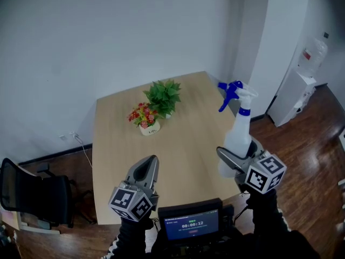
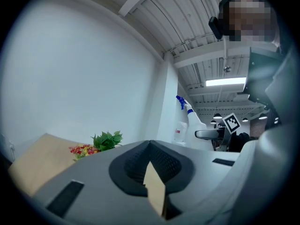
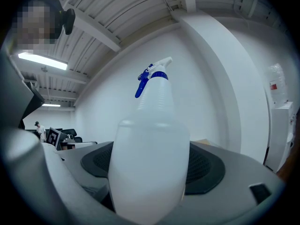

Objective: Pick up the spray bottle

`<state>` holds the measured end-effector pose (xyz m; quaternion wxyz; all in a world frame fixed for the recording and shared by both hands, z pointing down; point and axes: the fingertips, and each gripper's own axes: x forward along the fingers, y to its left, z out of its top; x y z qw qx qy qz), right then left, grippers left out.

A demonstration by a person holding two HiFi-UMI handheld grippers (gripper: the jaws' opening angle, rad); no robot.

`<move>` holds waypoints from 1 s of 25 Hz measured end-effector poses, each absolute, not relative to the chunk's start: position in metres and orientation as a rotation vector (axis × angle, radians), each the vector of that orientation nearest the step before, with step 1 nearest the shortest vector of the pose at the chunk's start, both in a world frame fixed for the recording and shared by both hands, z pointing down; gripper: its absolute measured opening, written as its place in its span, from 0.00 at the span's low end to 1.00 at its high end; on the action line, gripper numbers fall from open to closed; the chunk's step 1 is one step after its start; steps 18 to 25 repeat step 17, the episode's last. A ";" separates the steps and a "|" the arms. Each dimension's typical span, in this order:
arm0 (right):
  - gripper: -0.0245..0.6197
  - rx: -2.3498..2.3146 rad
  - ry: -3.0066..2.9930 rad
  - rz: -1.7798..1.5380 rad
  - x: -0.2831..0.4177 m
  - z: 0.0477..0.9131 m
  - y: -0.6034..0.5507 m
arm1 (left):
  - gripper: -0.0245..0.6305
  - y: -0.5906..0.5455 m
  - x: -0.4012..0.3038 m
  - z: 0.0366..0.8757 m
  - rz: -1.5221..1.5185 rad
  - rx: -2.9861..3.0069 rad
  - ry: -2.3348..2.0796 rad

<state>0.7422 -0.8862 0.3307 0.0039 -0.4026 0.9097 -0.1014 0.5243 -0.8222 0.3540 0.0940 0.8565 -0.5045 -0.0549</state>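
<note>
Right gripper view: the spray bottle's (image 3: 150,163) translucent body fills the gap, with the wide-set pads pressed on its lower sides. Only the left gripper view shows the left gripper (image 2: 150,159) with its jaws together and nothing between them. Head view adds the layout: the right gripper (image 1: 235,163) holds the bottle upright, blue trigger on top, over the wooden table's (image 1: 183,144) right edge, with the flower pot (image 1: 143,116) and green plant (image 1: 163,95) beyond.

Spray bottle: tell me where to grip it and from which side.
Grip the wide, round lower body of the spray bottle from the side, jaws level, as the right gripper does now. It stands upright; the neck tapers and the blue trigger juts out, likely poorer holds.
</note>
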 end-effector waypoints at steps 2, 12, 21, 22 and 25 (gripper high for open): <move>0.71 -1.256 2.858 -0.311 0.741 0.330 -0.887 | 0.04 -0.824 0.526 0.352 -0.165 2.542 -1.493; 0.71 -1.253 2.885 -0.250 0.739 0.325 -0.889 | 0.04 -0.830 0.526 0.342 -0.164 2.570 -1.533; 0.71 -1.277 2.874 -0.256 0.745 0.323 -0.888 | 0.04 -0.829 0.531 0.342 -0.170 2.558 -1.521; 0.71 -1.277 2.874 -0.256 0.745 0.323 -0.888 | 0.04 -0.829 0.531 0.342 -0.170 2.558 -1.521; 0.71 -1.277 2.874 -0.256 0.745 0.323 -0.888 | 0.04 -0.829 0.531 0.342 -0.170 2.558 -1.521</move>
